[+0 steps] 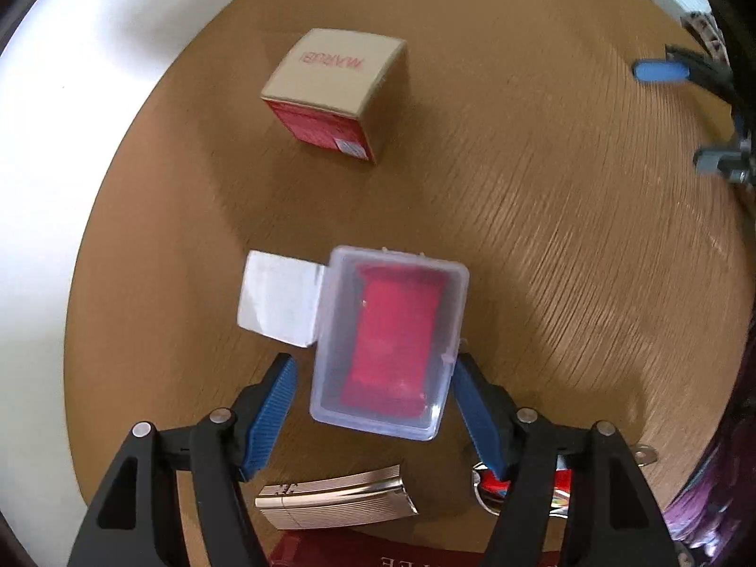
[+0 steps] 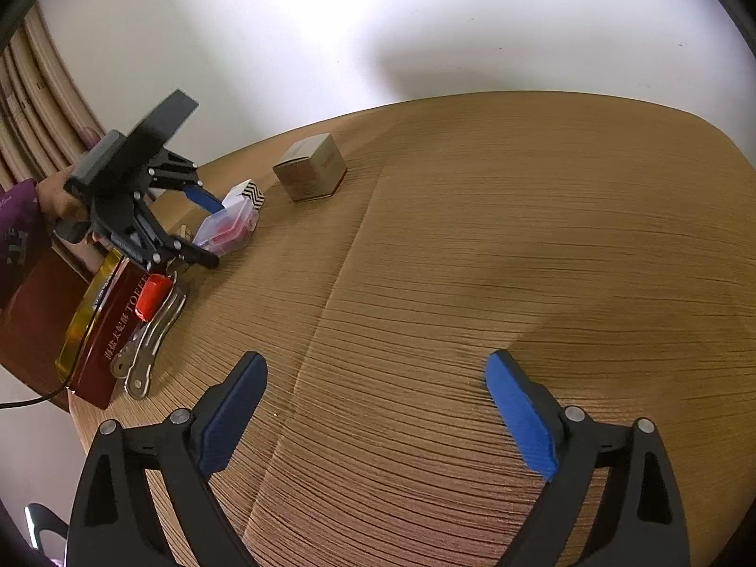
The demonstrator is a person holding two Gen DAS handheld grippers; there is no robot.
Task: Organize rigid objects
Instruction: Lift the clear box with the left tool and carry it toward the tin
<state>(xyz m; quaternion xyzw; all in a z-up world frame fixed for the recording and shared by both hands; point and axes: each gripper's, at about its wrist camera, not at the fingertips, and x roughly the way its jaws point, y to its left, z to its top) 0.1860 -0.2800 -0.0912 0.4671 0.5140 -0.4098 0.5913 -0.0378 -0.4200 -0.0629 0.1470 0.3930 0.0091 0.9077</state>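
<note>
In the left wrist view, the left gripper (image 1: pixel 373 401) points straight down at the wooden surface (image 1: pixel 543 236), its jaws released and standing wide. Between the blue pads sits a clear plastic case (image 1: pixel 392 340) with something red inside. The right pad sits at the case's near right corner, perhaps just touching; the left pad stands clear of it. Nearest the camera, below the jaws, lie a ribbed metallic bar (image 1: pixel 335 501) and the edge of a dark red tin (image 1: pixel 378 555). Just beside the case on its left, touching or slightly under its edge, is a small white box (image 1: pixel 279 302). Farther off, well apart from the case, stands a cardboard cube box (image 1: pixel 335 94) with red print on its top and a red side.

In the right wrist view, the right gripper (image 2: pixel 378 406) tilts down over a bare stretch of the surface, jaws released and wide with nothing between them. Beyond it to the left, the dark red tin lies at the surface's edge with metal tools and a small red object (image 2: pixel 151 302) beside and on it. A hand (image 2: pixel 56 198) in a purple sleeve holds the left gripper over the clear case, and the cardboard cube stands farther back, near the white wall (image 2: pixel 330 23).
</note>
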